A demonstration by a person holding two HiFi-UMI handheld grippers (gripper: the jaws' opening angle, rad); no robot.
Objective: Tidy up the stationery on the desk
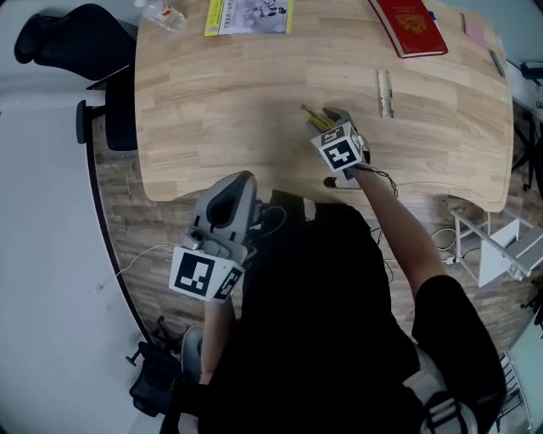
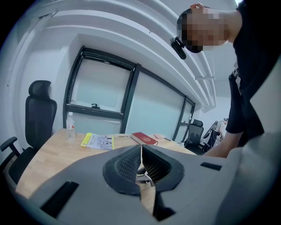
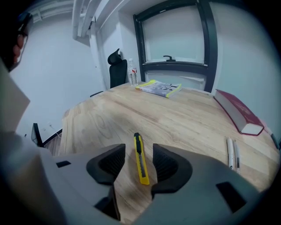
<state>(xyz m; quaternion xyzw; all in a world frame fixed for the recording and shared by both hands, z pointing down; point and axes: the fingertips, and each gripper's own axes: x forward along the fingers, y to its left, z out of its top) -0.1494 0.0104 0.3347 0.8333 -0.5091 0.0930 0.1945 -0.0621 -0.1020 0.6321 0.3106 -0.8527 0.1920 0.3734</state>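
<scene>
Two white pens [image 1: 385,91] lie side by side on the pale wood-grain table [image 1: 221,102], just off to the right of the right gripper [image 3: 138,158], with nothing in between. Further back there's a red hardcover book [image 1: 407,25], a glossy booklet with a yellow edge [image 1: 249,15] and a clear plastic water bottle [image 1: 163,14] at the far left corner. A black office chair [image 1: 76,42] is parked just off that corner. The main thing here is a slim yellow box cutter [image 3: 138,145] with a black tip. It's lying flat on the table right between the right gripper's fingers [image 3: 107,165], which are spread wide, ribbed dark pads on either side, not touching it. The left gripper [image 2: 141,160] hangs off the table's curved near edge, close to the person's body, its ribbed fingers pressed together on nothing.
</scene>
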